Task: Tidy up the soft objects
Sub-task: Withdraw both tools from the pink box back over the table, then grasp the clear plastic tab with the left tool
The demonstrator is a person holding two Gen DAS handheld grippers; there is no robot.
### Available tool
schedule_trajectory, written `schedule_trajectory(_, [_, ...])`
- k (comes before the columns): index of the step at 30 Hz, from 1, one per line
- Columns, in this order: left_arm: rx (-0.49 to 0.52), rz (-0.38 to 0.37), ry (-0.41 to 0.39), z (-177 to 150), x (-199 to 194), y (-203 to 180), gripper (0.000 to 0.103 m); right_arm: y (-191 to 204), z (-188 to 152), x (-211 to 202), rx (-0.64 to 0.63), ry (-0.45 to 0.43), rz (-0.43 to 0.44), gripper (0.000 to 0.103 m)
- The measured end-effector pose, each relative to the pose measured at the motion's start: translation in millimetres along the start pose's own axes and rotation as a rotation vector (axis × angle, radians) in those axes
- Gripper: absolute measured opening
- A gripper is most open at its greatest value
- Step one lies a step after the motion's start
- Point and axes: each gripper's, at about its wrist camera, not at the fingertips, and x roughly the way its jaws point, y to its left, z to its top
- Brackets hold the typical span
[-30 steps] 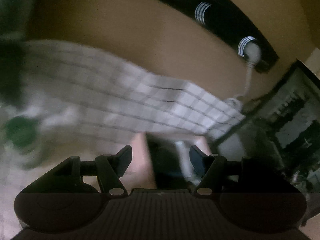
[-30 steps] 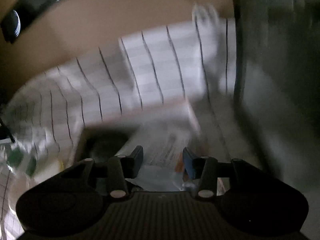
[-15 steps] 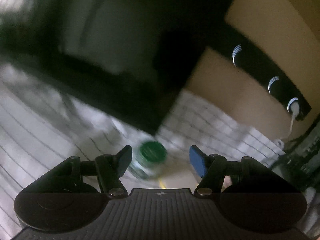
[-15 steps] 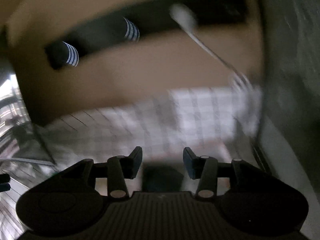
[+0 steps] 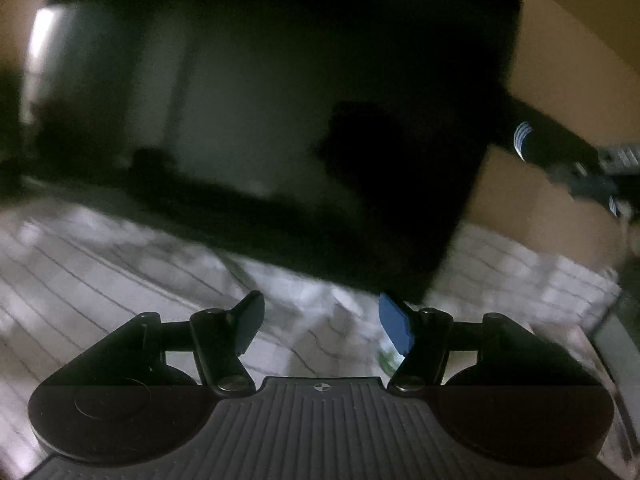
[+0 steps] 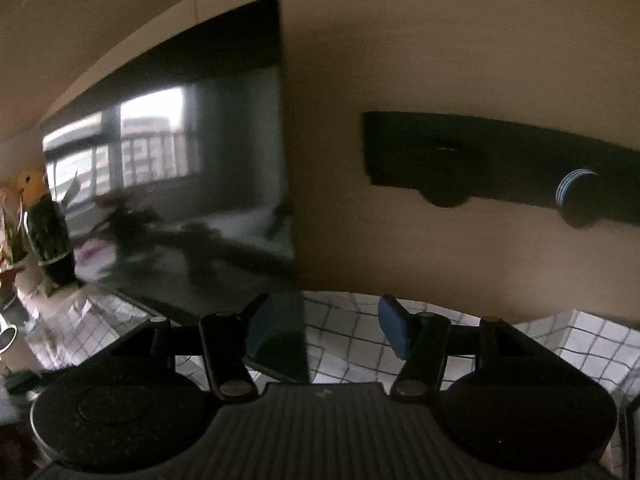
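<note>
Left wrist view, left gripper [image 5: 320, 322]: fingers spread wide, nothing between them; held raised and level, a posture that suits travel between picks rather than a grasp
Left wrist view, surface: white checked cloth [image 5: 120, 280] with thin dark lines covers the table; it lies rumpled just ahead of the fingertips
Left wrist view, task object: no soft item can be identified; motion blur hides detail. A small green-and-white patch [image 5: 386, 354] shows beside the right finger, too blurred to name
Left wrist view, room: a large dark screen [image 5: 300, 120] fills most of the frame, standing at the far edge of the cloth; tan wall [image 5: 560, 40] behind it; a dark wall strip [image 5: 560, 148] with a ringed light to the right

Right wrist view, right gripper [image 6: 320, 320]: fingers likewise apart and empty; aimed at the wall above the table, so judged not yet lined up on any target
Right wrist view, surface: the checked cloth [image 6: 360, 340] runs under the fingertips, its far edge bunched against the wall
Right wrist view, task object: none in sight; the cloth is the only soft material shown
Right wrist view, room: the screen [image 6: 180, 180] mirrors a bright window with railing; a dark bottle-like shape [image 6: 50, 240] and plant leaves [image 6: 12, 240] stand at far left; the wall strip [image 6: 500, 168] carries two round fittings
</note>
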Motion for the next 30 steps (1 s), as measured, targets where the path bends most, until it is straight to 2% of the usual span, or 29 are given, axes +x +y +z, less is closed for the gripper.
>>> schedule_trajectory(4, [0.035, -0.108, 0.115, -32.1, 30.4, -25.3, 0.068, 5.7, -6.4, 29.7, -0.157, 0.182, -0.014, 0.061])
schedule_trajectory(7, [0.044, -0.182, 0.198, -58.7, 52.9, -50.4, 0.068, -5.2, -23.8, 39.9, -0.226, 0.273, -0.032, 0.061])
schedule_trajectory(9, [0.048, -0.223, 0.255, -77.8, 67.7, -69.7, 0.068, -22.4, -30.9, 40.9, -0.235, 0.301, -0.050, 0.061])
schedule_trajectory(12, [0.080, -0.251, 0.304, -99.3, 90.3, -95.2, 0.068, -44.5, -36.8, 33.5, -0.226, 0.317, -0.048, 0.061])
schedule_trajectory(15, [0.148, -0.245, 0.322, -111.5, 112.8, -119.3, 0.068, -59.6, -44.2, 29.4, -0.273, 0.302, -0.044, 0.061])
schedule_trajectory(19, [0.171, -0.225, 0.360, -111.2, 144.0, -132.1, 0.068, -76.2, -51.7, 38.2, -0.328, 0.291, -0.021, 0.061])
schedule_trajectory(24, [0.176, -0.197, 0.429, -112.7, 173.0, -137.5, 0.068, -99.5, -58.4, 67.9, -0.274, 0.333, 0.018, 0.061])
schedule_trajectory(27, [0.206, -0.198, 0.465, -115.6, 188.0, -143.1, 0.067, -110.1, -61.4, 77.4, -0.250, 0.310, -0.013, 0.061])
schedule_trajectory(30, [0.264, -0.200, 0.477, -113.8, 195.7, -149.6, 0.065, -119.3, -60.4, 81.2, -0.177, 0.309, 0.009, 0.061])
